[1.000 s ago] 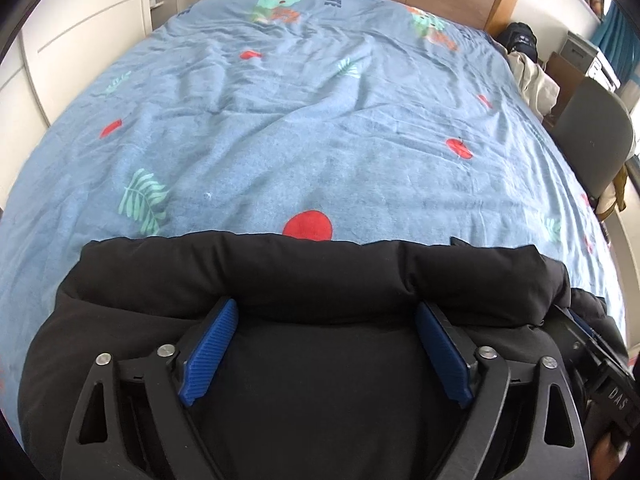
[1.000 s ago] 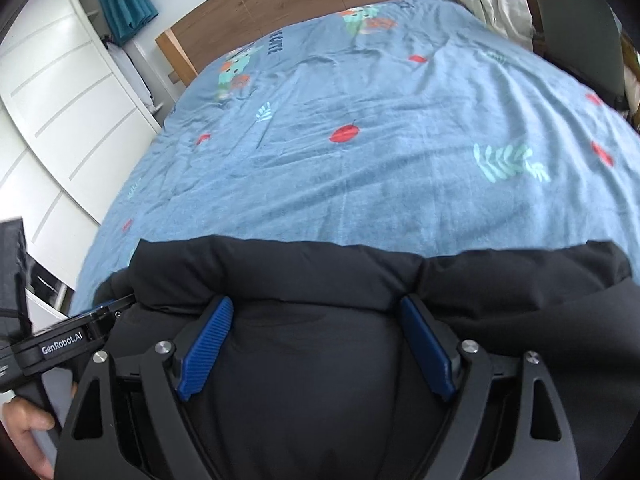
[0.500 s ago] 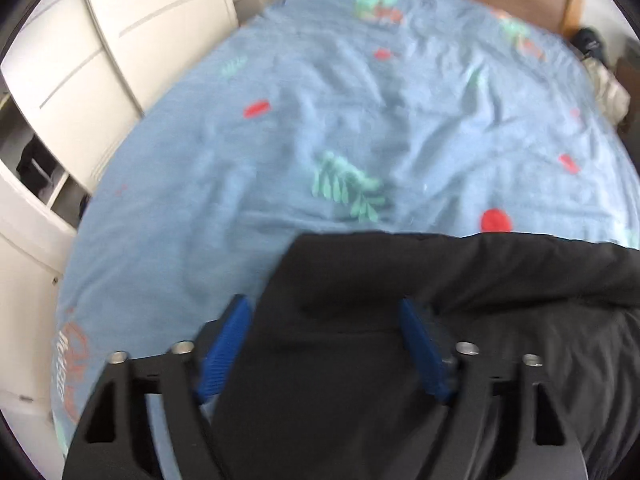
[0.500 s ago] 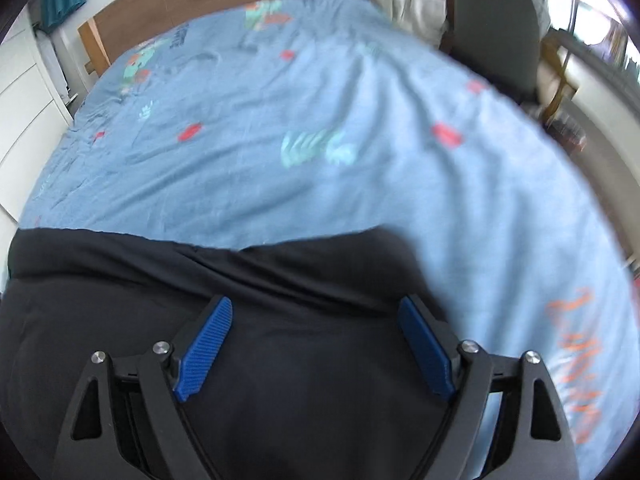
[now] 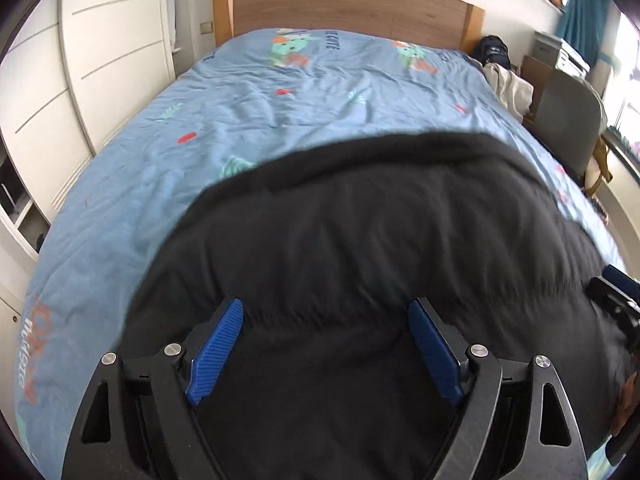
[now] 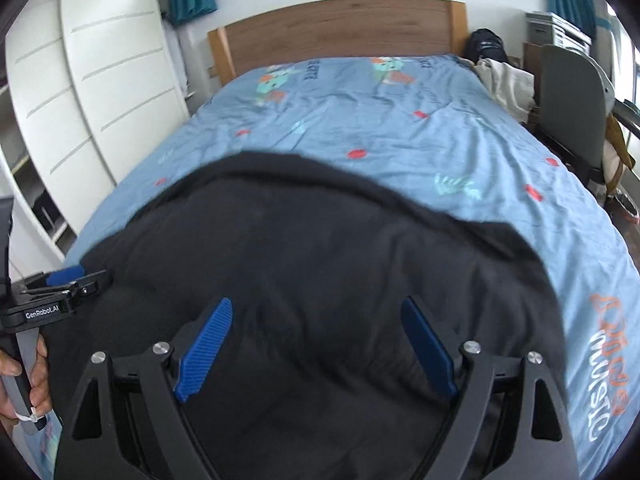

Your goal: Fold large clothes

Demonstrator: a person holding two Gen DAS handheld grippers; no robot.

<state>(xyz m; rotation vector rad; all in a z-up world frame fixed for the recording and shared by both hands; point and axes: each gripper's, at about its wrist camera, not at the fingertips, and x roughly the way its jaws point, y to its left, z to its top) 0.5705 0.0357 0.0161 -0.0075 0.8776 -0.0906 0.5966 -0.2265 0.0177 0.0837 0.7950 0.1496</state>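
A black padded jacket [image 5: 360,248] lies puffed up on the near end of a bed covered by a blue patterned sheet [image 5: 280,120].

In the left wrist view the left gripper [image 5: 326,344] hangs over the jacket's near part, pointing steeply down. Its jaws have just been opening and stand wide; the blue pads [image 5: 216,344] frame dark fabric without pressing on it. To the left of the jacket's rounded edge a band of bare sheet runs to the bed's side, with white wardrobe doors [image 5: 100,60] beyond. Ahead, the jacket's far edge curves across the bed, and open sheet stretches on to the wooden headboard [image 5: 348,4].

In the right wrist view the right gripper [image 6: 316,344] also stands wide above the jacket, nothing clamped. The left gripper shows at this view's left edge, held by a hand [image 6: 24,380]. To the right, the jacket's edge drops away and bare sheet with printed lettering reaches the bed's side; a grey chair [image 6: 572,100] stands beyond it.
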